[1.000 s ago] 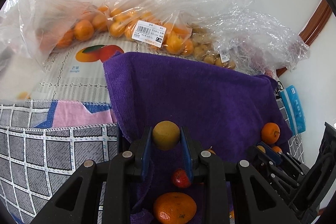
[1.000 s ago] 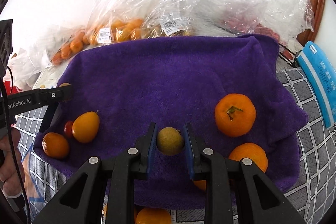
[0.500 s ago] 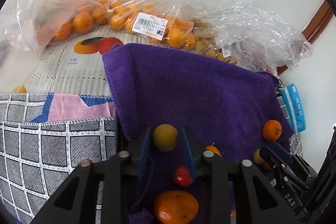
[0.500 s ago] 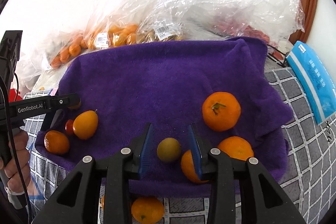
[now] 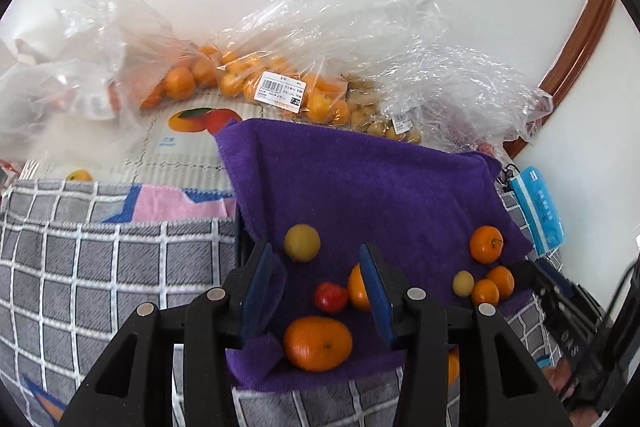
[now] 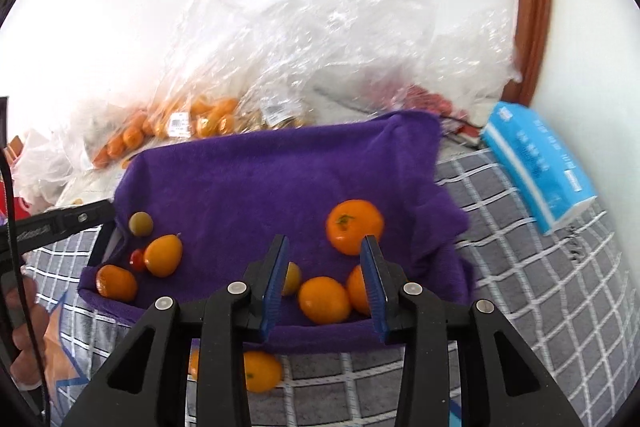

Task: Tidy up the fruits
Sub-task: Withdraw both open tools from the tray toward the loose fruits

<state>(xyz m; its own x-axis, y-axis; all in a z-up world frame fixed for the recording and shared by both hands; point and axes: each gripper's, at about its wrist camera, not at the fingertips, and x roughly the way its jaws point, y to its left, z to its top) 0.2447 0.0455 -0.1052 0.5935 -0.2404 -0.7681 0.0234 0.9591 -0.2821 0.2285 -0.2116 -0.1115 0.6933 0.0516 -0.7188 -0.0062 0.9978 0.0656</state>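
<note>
Purple terry towel (image 5: 360,187) carries loose fruit; left gripper (image 5: 316,291) just opened, empty — round yellow-green fruit (image 5: 302,242) lies free beyond tips. Right gripper (image 6: 324,283) parted, empty. Risk: small orange tangerine (image 5: 318,343) at towel's near edge rolling off.

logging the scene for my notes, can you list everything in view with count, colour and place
purple towel: one, purple, spread over the checked cloth
yellow-green fruits: two, one at each end of the towel
oranges: about six on the towel, orange, in two clusters, left and right
red fruit: one, small, red, in the left cluster
orange off the towel: at least one, on the cloth at the near edge
plastic bags: several, clear, with orange and brown fruit, along the wall
tissue pack: one, blue, right of the towel
checked cloth: one, grey and white
left gripper: black, blue pads, open
right gripper: black, blue pads, open
</note>
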